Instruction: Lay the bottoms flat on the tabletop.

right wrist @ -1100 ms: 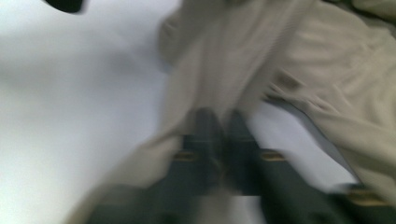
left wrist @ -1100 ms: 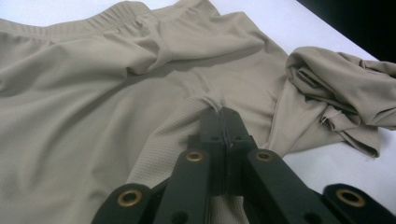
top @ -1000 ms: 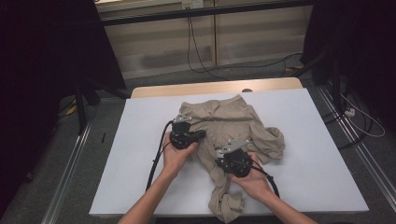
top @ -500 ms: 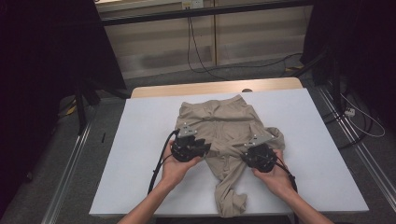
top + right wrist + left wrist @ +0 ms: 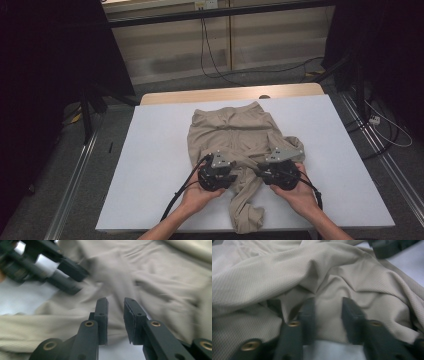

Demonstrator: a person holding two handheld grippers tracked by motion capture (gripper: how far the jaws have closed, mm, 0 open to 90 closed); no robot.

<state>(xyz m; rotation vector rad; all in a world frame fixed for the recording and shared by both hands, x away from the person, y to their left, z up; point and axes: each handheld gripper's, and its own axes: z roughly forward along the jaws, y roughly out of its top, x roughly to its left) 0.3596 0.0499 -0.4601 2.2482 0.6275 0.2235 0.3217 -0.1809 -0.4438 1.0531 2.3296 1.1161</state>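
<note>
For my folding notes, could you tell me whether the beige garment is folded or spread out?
Neither neatly: the beige garment lies crumpled on the white table, its upper part roughly flat, creases and a bunched tail near the front edge.

The beige garment (image 5: 235,145) hangs off the table's (image 5: 150,165) near edge — its fabric blurs beyond the right gripper (image 5: 115,302).

- A white table top (image 5: 150,165) spreads out to the left and right of the jaws and runs on beyond them.
- A wooden strip (image 5: 175,96) edges the table's far side, well past the jaws.
- A black cable (image 5: 210,55) hangs down the pale wall panel (image 5: 170,55) far ahead of the jaws.
- More cables (image 5: 385,127) lie on the grey floor (image 5: 60,165) well off to the jaws' right.
</note>
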